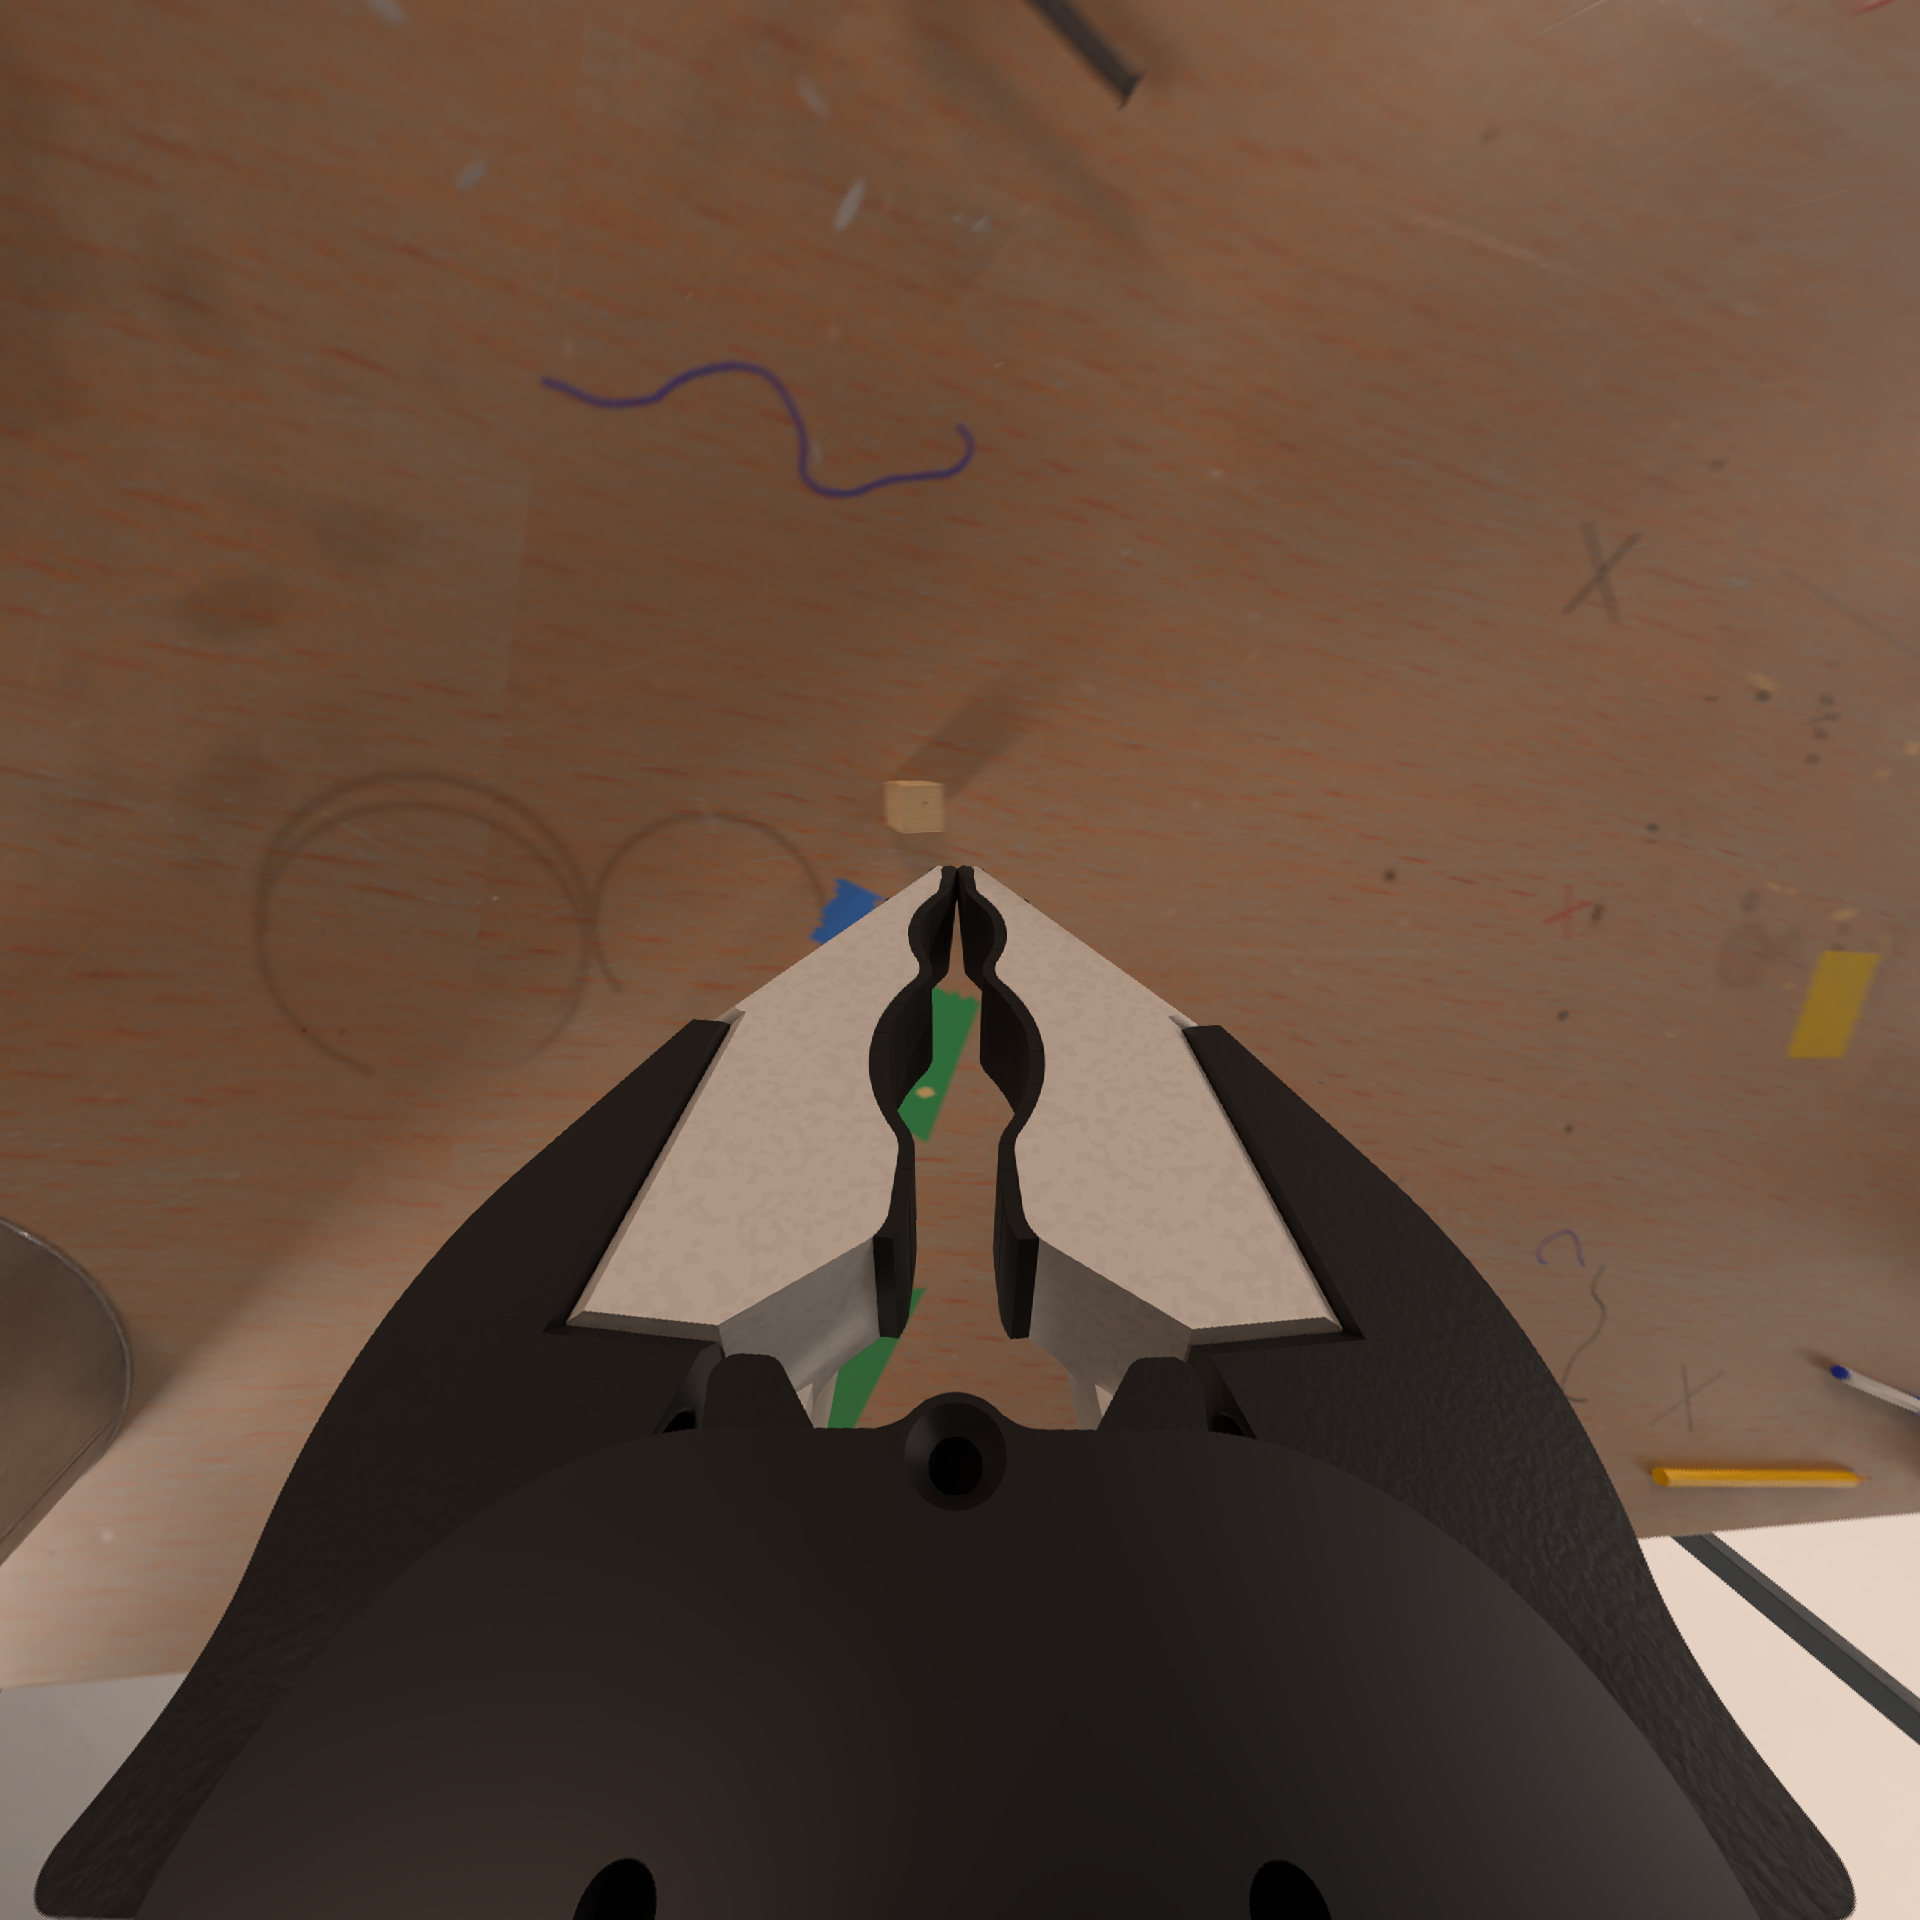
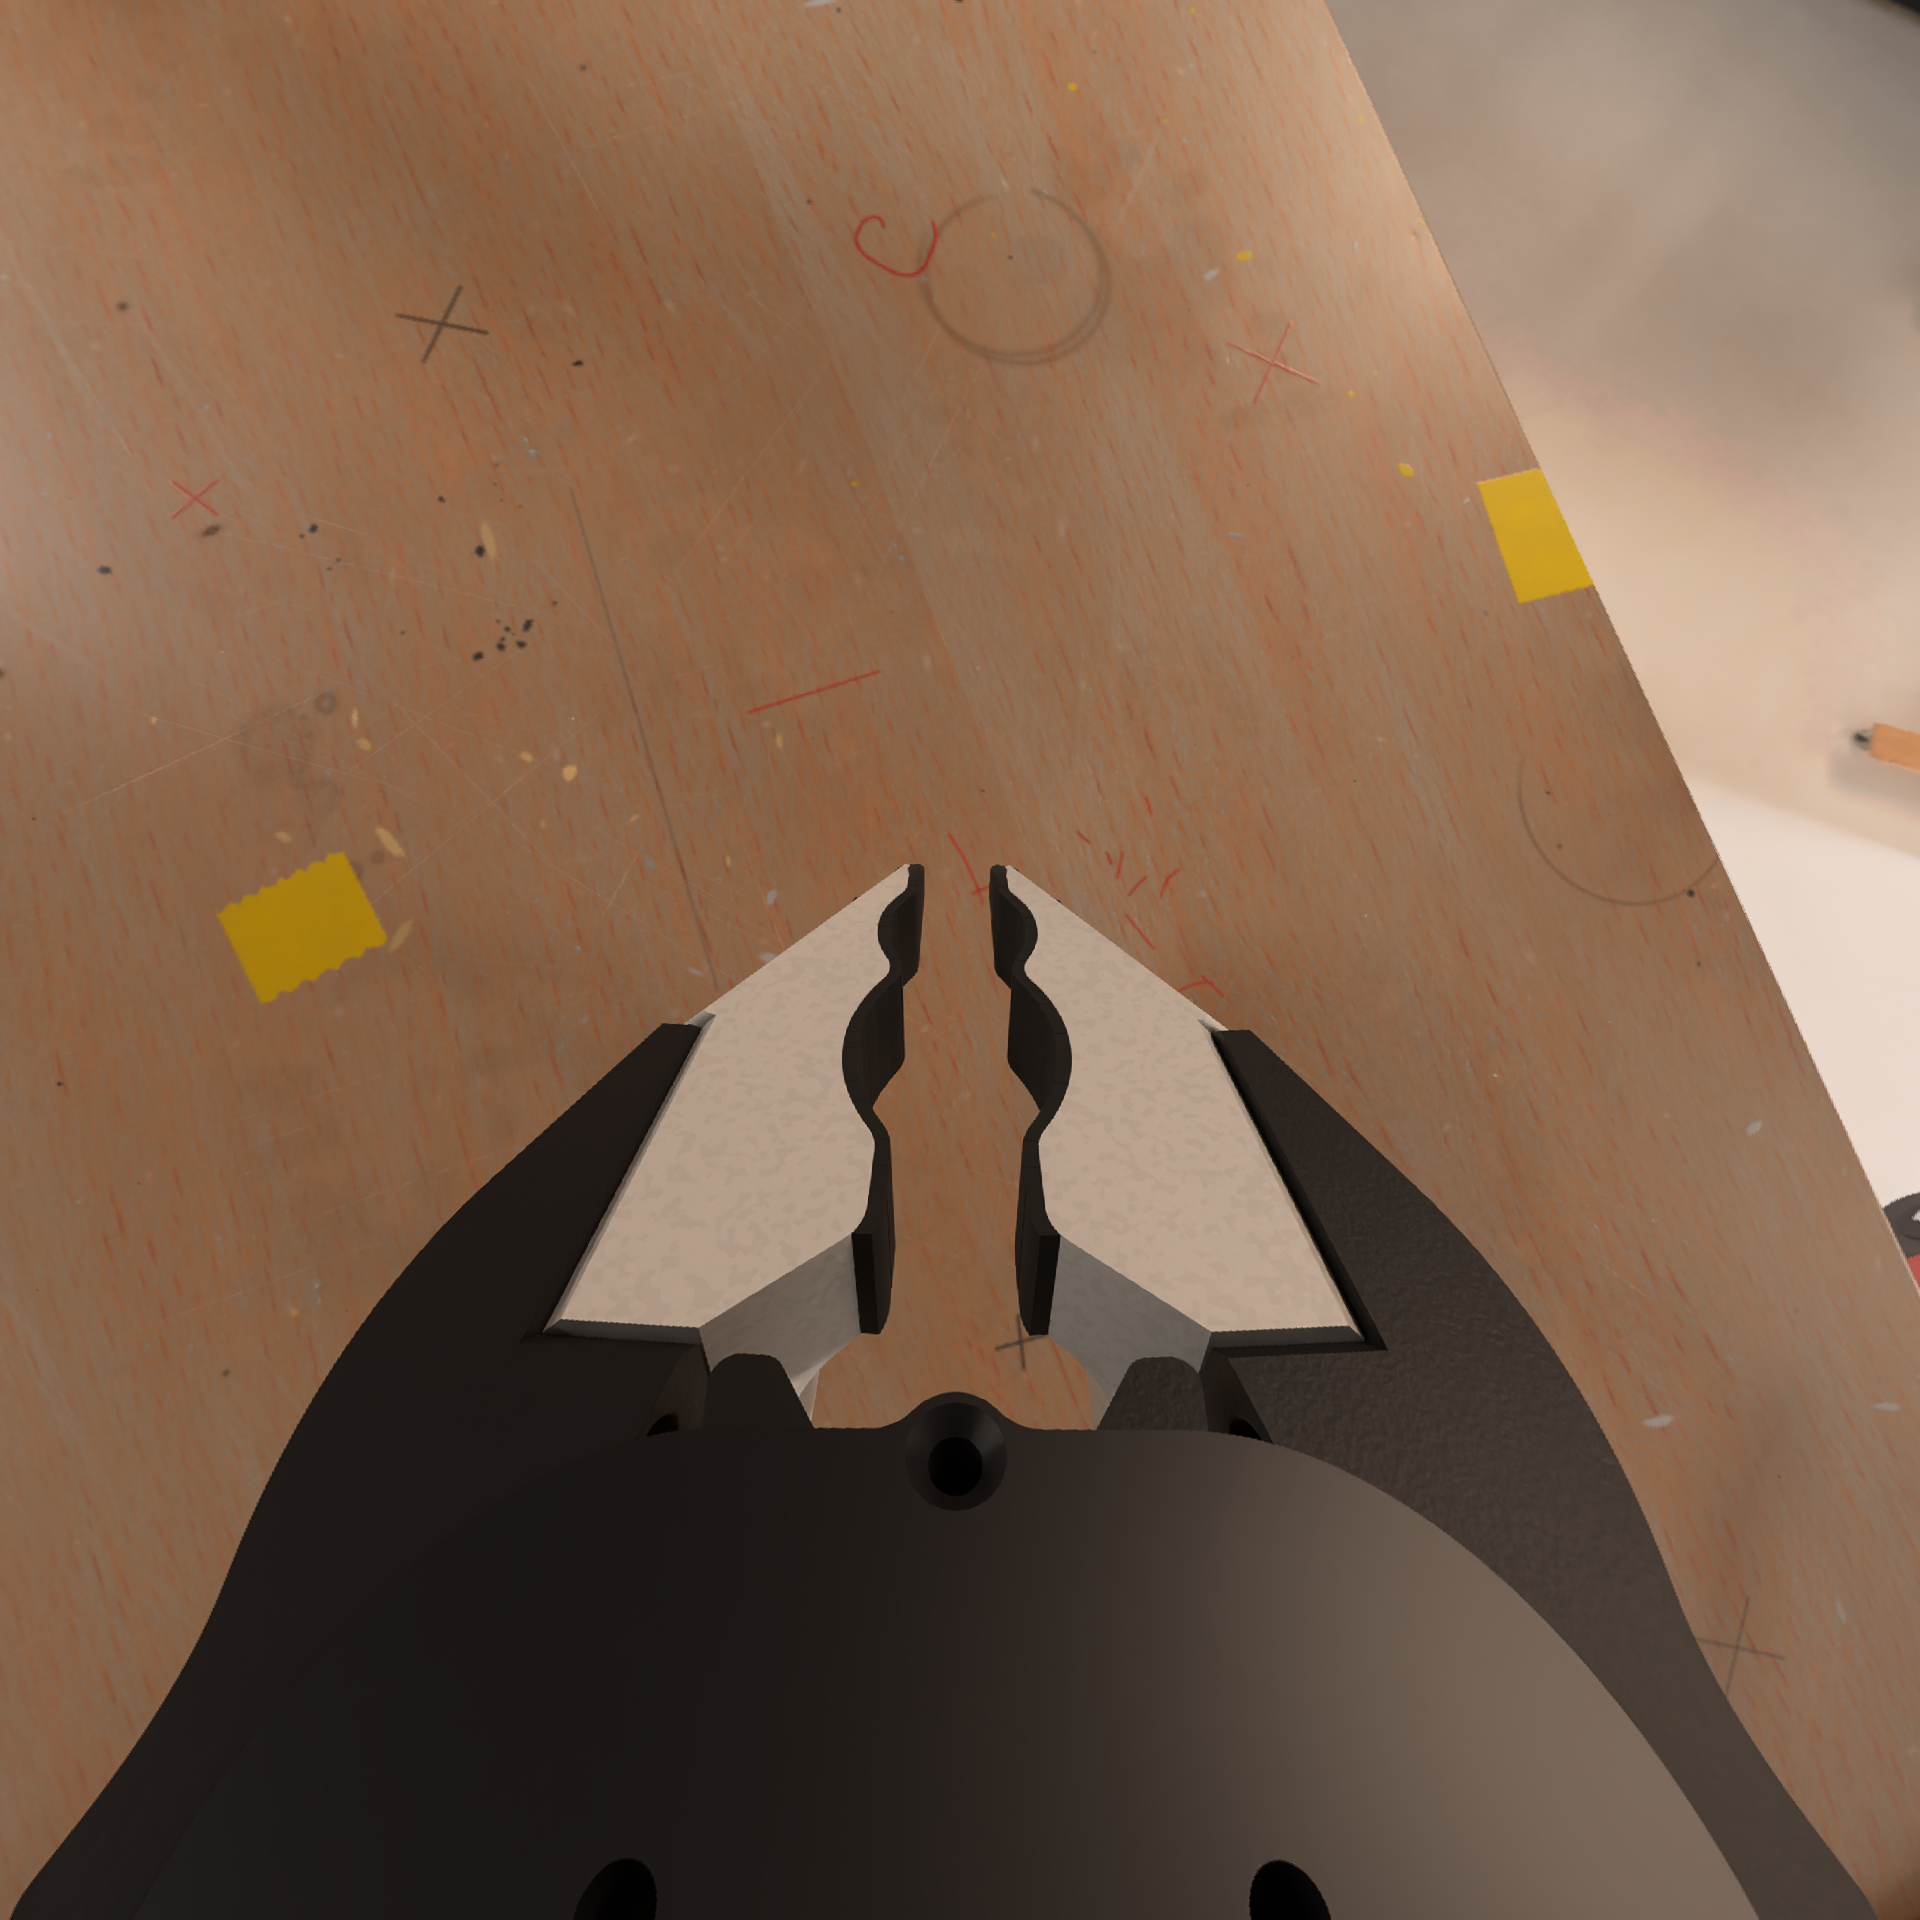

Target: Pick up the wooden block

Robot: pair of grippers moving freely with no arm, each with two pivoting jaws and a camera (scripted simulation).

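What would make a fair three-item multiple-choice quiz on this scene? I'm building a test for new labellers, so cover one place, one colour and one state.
1. Where is the wooden block in the left wrist view?
A. Just beyond the left claw tips, on the table
B. Gripped between the tips
C. On the yellow tape

2. What colour is the strip of tape seen through the left claw's gap?
A. Red
B. Green
C. White

3. How does the right claw stand?
A. Shut on the block
B. Shut on nothing
C. Open, holding nothing

Answers:
1 A: the block lies on the table just past the tips, apart from them.
2 B: green shows between the fingers.
3 C: a clear gap separates its tips, with only table behind.
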